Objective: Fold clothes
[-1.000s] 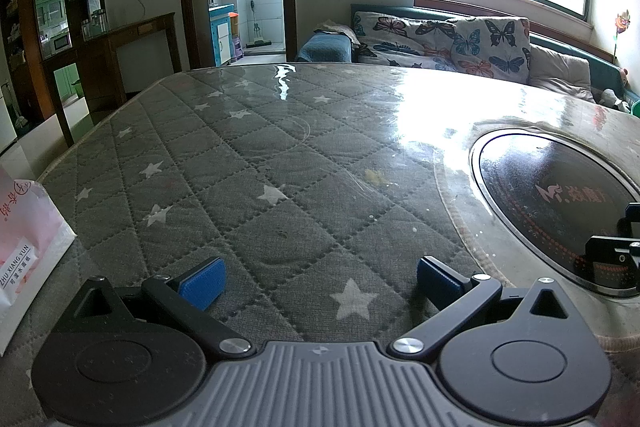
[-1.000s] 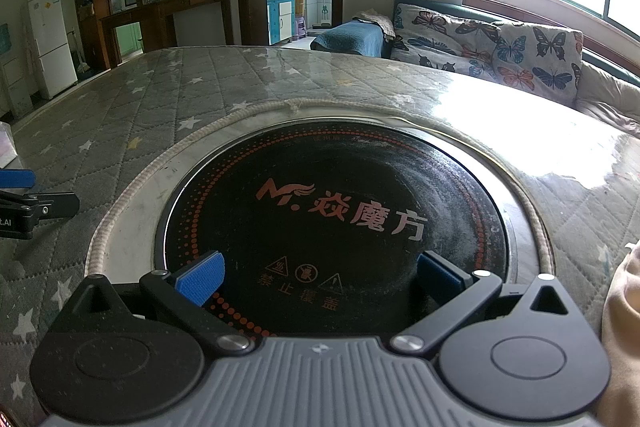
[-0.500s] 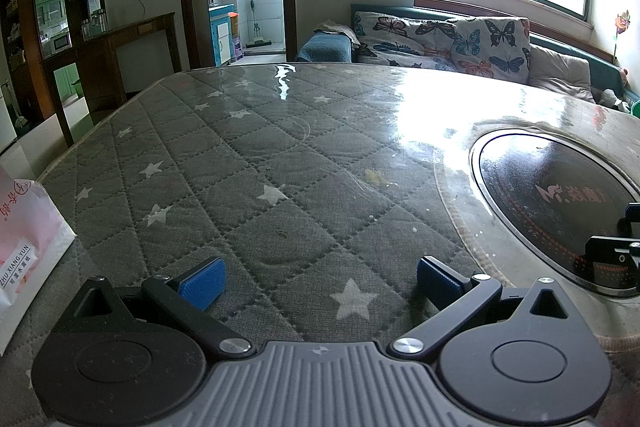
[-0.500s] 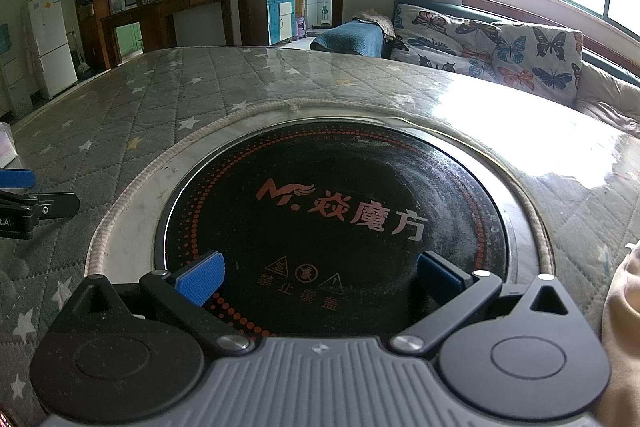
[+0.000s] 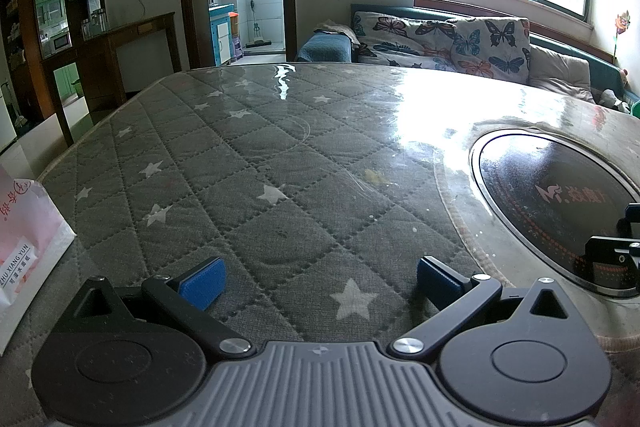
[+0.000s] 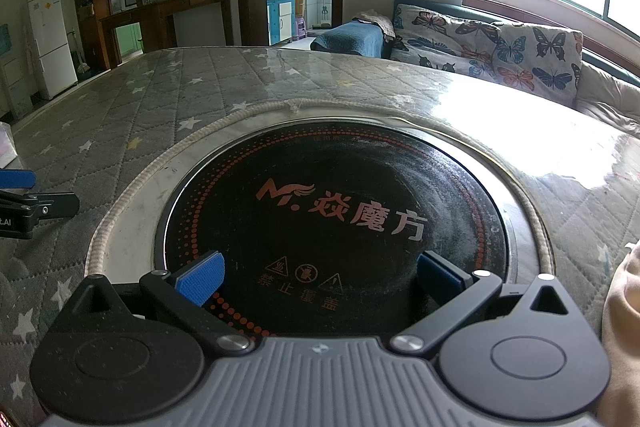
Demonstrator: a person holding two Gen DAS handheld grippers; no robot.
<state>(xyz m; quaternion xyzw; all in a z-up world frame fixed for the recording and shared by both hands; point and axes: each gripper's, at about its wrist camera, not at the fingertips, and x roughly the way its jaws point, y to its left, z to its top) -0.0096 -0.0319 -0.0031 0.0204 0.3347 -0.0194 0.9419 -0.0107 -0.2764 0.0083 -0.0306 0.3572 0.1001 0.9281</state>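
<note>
At right tool (image 6: pixel 320 277) edge, beige cloth (image 6: pixel 622 327), untouched.

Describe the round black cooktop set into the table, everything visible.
The cooktop is a glossy black glass disc, flat and sunk flush in the quilted star-print table cover, ringed by a metal rim and a pale braided edging. Orange dots circle it; an orange logo, Chinese characters and three warning icons mark the face. Dusty smears show. Nothing rests on it; the right gripper hovers open over its near edge.

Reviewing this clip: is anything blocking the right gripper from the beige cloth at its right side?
Nothing visible does. The right gripper, jaws open and empty, sits over the black cooktop disc; the beige cloth lies just to its right at the frame edge, mostly out of view, with only bare quilted table cover beyond.
</note>
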